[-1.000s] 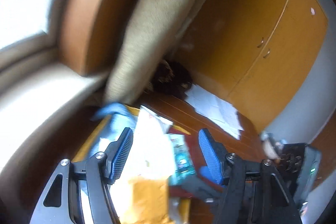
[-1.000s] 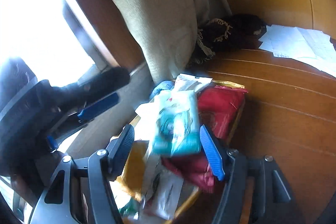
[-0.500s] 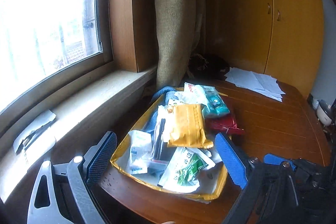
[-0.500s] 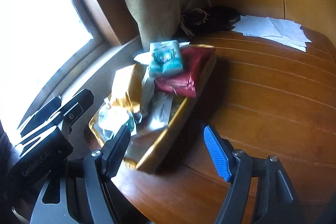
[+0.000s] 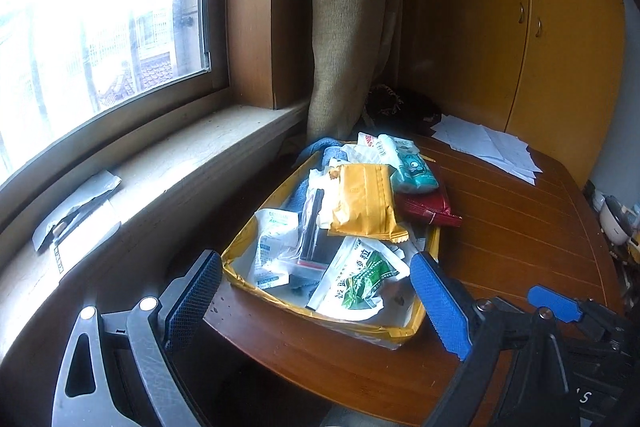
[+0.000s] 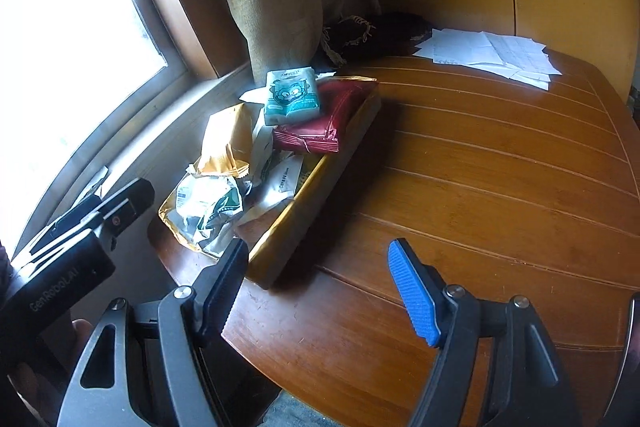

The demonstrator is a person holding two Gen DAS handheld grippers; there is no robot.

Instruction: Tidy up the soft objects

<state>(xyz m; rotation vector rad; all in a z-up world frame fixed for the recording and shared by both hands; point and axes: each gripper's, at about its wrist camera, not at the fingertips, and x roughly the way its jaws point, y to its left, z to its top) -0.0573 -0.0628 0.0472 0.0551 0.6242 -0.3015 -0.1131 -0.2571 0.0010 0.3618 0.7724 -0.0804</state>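
Note:
A yellow tray (image 5: 332,315) (image 6: 280,227) sits on the left part of a wooden table, piled with soft packets. An orange-yellow packet (image 5: 364,203) (image 6: 226,143), a teal tissue pack (image 5: 412,171) (image 6: 292,95), a dark red packet (image 5: 428,207) (image 6: 324,123), a green and white packet (image 5: 360,279) (image 6: 212,211), a white packet (image 5: 272,247) and a blue cloth (image 5: 320,151) lie in it. My left gripper (image 5: 316,303) is open and empty, just in front of the tray. My right gripper (image 6: 320,291) is open and empty, over the table to the tray's right.
Loose white papers (image 5: 492,147) (image 6: 492,55) lie at the table's far end, near a dark fringed cloth (image 6: 360,31). A curtain (image 5: 344,19) hangs behind the tray. A window sill (image 5: 140,179) with a silver wrapper (image 5: 72,211) runs along the left. Yellow cupboards (image 5: 560,27) stand behind.
Both grippers have pulled back from right over the tray towards the table's near edge. The teal pack, seen between the right fingers before, lies on the pile.

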